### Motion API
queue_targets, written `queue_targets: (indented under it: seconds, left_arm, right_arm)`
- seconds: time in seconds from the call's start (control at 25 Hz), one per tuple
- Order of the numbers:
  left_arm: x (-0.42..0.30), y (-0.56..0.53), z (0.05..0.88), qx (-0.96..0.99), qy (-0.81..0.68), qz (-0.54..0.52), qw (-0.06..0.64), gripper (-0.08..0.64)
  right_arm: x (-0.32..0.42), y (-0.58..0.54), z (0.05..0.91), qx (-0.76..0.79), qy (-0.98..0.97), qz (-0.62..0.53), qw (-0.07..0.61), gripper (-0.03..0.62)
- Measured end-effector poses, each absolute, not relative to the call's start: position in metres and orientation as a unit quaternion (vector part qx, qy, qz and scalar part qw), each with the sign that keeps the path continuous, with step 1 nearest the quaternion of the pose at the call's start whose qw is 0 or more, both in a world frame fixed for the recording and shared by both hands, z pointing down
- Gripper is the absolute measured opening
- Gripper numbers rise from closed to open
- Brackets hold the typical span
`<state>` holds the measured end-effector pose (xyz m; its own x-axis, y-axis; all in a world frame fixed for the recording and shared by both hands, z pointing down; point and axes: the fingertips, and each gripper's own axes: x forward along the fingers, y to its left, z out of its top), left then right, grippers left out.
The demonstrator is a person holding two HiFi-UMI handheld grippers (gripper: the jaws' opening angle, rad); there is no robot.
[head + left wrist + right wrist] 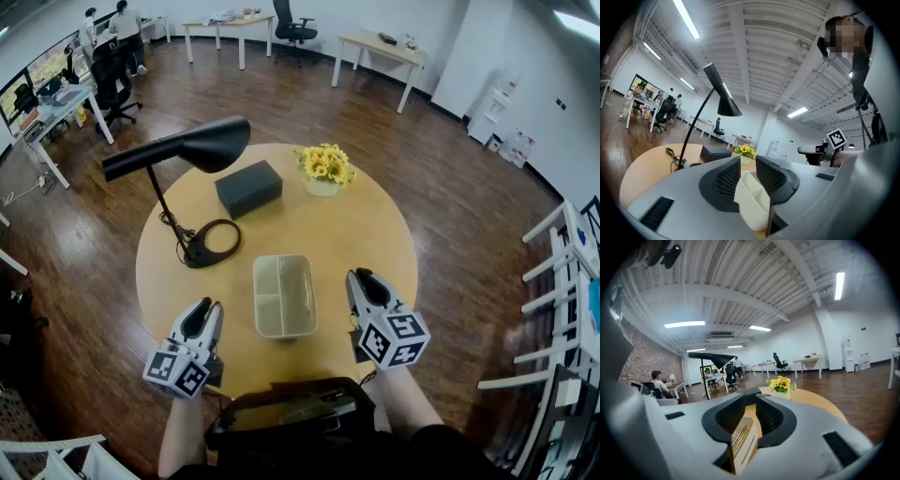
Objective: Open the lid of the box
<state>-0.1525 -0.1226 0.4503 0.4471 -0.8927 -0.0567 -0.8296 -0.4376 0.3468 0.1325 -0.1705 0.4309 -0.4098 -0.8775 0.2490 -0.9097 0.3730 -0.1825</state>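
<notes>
Box between 2 grippers; left gripper, right gripper: jaws slightly apart, empty, not touching box.

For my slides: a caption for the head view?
Left gripper and right gripper flank the box on a round table.

Box on tbl (lamp behind, L)

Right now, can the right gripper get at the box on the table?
Probably yes. The right gripper hangs just right of the box, jaws apart, with only bare table between them; the lamp stands beyond the box.
</notes>
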Motion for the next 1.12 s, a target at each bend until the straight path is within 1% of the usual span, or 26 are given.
queue_targets:
  seconds: [0.12, 0.16, 0.2, 0.24, 0.32, 0.44, 0.56, 0.64, 0.72, 0.88, 1.12]
  left_arm:
    - [-0.134, -0.141, 0.481, 0.836, -0.511, -0.09, 0.177, 0.096]
    - [-0.126, -0.148, 0.493, 0.837, -0.504, -0.076, 0.199, 0.116]
    - [-0.118, -0.154, 0.505, 0.837, -0.496, -0.063, 0.223, 0.171]
    - [-0.11, -0.159, 0.517, 0.836, -0.488, -0.05, 0.246, 0.201]
    - [-0.097, -0.166, 0.536, 0.831, -0.484, -0.025, 0.274, 0.201]
    - [-0.088, -0.172, 0.553, 0.819, -0.499, 0.012, 0.283, 0.201]
    - [-0.083, -0.176, 0.567, 0.814, -0.499, 0.035, 0.295, 0.2]
    - [-0.079, -0.176, 0.577, 0.812, -0.494, 0.05, 0.308, 0.18]
    - [-0.078, -0.174, 0.585, 0.807, -0.495, 0.061, 0.316, 0.18]
    - [-0.078, -0.174, 0.589, 0.807, -0.49, 0.049, 0.325, 0.18]
    - [-0.072, -0.172, 0.59, 0.812, -0.482, 0.046, 0.327, 0.16]
  right_arm:
    - [0.103, -0.177, 0.46, 0.518, -0.831, 0.167, 0.112, 0.072]
    - [0.093, -0.18, 0.473, 0.509, -0.832, 0.174, 0.135, 0.072]
    - [0.082, -0.182, 0.486, 0.5, -0.831, 0.183, 0.161, 0.072]
    - [0.073, -0.183, 0.5, 0.492, -0.829, 0.192, 0.185, 0.072]
    - [0.061, -0.184, 0.525, 0.482, -0.82, 0.209, 0.225, 0.072]
    - [0.054, -0.185, 0.549, 0.482, -0.806, 0.224, 0.26, 0.072]
    - [0.051, -0.187, 0.565, 0.491, -0.788, 0.246, 0.28, 0.074]
    - [0.051, -0.187, 0.575, 0.497, -0.777, 0.254, 0.291, 0.074]
    - [0.05, -0.186, 0.58, 0.501, -0.773, 0.257, 0.293, 0.074]
    - [0.056, -0.191, 0.583, 0.523, -0.762, 0.252, 0.286, 0.072]
    - [0.059, -0.193, 0.605, 0.53, -0.738, 0.266, 0.322, 0.072]
